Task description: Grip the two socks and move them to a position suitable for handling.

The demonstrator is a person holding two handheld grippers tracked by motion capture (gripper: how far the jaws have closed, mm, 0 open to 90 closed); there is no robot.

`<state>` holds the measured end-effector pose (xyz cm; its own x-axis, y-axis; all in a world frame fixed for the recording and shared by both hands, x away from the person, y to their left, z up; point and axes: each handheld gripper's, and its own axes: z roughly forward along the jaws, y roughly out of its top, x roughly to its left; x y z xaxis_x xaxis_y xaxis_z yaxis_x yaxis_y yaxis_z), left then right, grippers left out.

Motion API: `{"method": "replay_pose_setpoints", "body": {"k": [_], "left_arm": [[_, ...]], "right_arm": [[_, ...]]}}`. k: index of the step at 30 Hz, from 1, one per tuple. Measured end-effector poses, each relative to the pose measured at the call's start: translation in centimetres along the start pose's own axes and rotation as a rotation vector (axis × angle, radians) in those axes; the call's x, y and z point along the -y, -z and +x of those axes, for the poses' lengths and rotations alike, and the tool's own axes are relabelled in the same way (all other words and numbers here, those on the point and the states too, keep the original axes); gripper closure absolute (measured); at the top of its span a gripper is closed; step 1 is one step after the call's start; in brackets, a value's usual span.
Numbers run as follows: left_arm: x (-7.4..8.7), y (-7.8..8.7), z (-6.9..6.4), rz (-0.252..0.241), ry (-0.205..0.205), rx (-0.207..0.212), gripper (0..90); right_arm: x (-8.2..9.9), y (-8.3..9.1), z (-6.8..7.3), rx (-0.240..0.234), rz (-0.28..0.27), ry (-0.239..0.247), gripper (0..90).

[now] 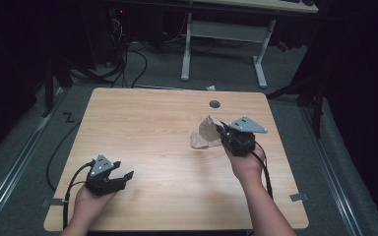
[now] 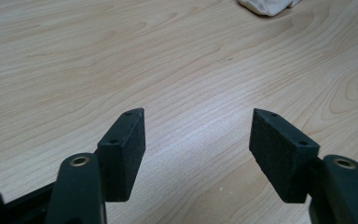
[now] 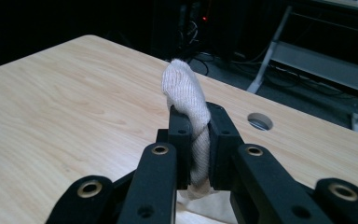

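A beige knitted cloth hangs partly lifted over the right middle of the wooden table, its lower end still on the wood. My right gripper is shut on a fold of the cloth, which sticks up between the two black pads in the right gripper view. My left gripper rests near the table's front left corner, held in a hand. Its jaws stand wide apart over bare wood with nothing between them. A corner of the cloth shows at the top of the left gripper view.
A round cable hole sits near the table's far edge. Behind the table stand a white desk frame and loose cables on the floor. Dark floor surrounds the table.
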<state>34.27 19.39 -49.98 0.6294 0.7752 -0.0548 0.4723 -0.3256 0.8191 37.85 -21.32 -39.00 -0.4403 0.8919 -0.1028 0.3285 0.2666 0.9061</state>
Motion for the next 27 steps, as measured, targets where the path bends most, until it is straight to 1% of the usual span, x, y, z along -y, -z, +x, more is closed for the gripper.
{"method": "replay_pose_setpoints", "body": {"k": [5,8,9,12,21,27], "left_arm": [[0.0,0.0,0.0,-0.001,-0.001,0.001,36.5],[0.0,0.1,0.0,-0.004,-0.001,0.001,36.5],[0.0,0.1,0.0,-0.004,0.000,0.001,36.5],[0.0,0.0,0.0,0.001,0.000,0.000,36.5],[0.0,-0.1,-0.2,0.003,-0.001,0.006,36.3],[0.0,-0.1,-0.4,0.008,-0.007,0.013,36.1]], "right_arm": [[0.1,0.8,1.7,-0.043,-0.016,0.019,82.3],[0.4,1.1,2.8,-0.064,-0.014,0.023,82.3],[0.6,1.2,3.1,-0.078,-0.019,0.023,82.3],[1.0,1.4,4.2,-0.102,-0.020,0.038,82.3],[2.4,1.5,7.2,-0.189,-0.018,0.050,82.3],[3.3,1.4,9.0,-0.234,-0.013,0.069,82.2]]}}
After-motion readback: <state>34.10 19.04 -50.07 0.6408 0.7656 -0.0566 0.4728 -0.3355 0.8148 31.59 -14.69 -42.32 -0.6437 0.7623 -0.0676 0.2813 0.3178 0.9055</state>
